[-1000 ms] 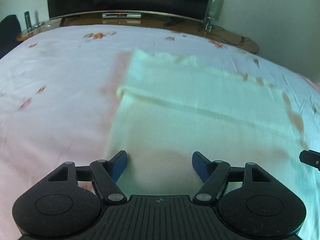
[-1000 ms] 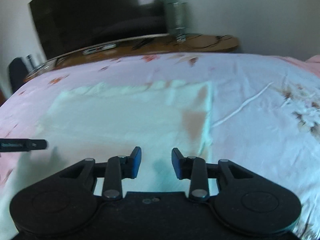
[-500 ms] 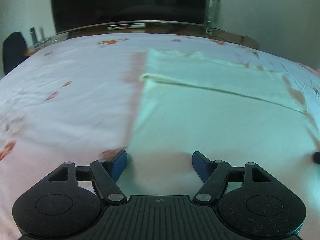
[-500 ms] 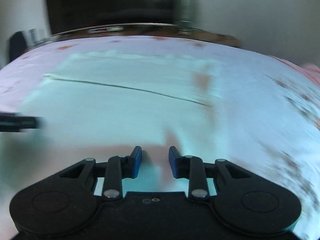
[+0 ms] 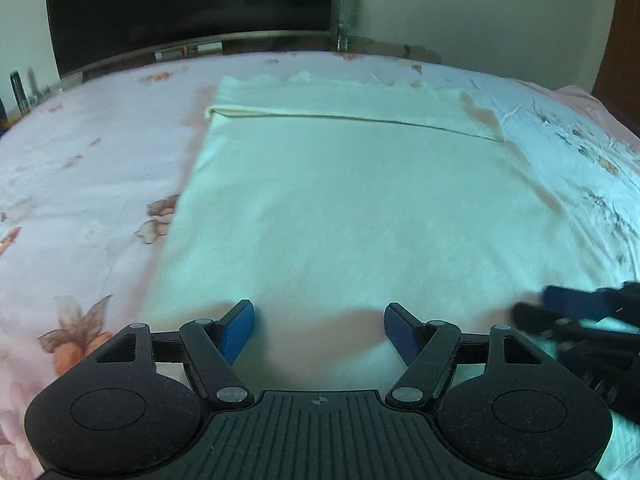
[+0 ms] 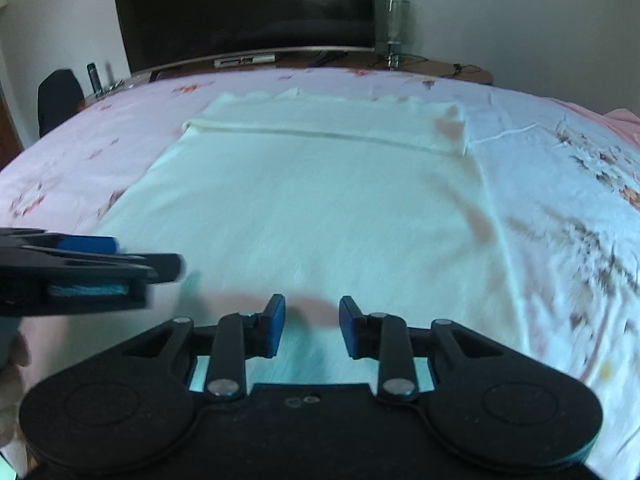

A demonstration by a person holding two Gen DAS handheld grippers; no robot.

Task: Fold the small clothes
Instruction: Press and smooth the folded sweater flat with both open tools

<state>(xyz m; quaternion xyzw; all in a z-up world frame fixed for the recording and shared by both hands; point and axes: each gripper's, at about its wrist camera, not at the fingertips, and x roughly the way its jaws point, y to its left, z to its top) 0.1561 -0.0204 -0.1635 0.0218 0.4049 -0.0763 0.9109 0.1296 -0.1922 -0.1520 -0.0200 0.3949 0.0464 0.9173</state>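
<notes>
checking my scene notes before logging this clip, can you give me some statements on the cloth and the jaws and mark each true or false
1. The pale cloth lies spread on the floral bedsheet. True.
2. The cloth's far edge is folded over into a band. True.
3. The left gripper has its jaws shut on the cloth. False: they stand apart, with nothing between them.
4. The right gripper has its jaws open. True.
5. The cloth is bunched into a ball. False: it lies flat.
6. A glass stands on the cloth. False: it stands on the wooden surface beyond the bed.
</notes>
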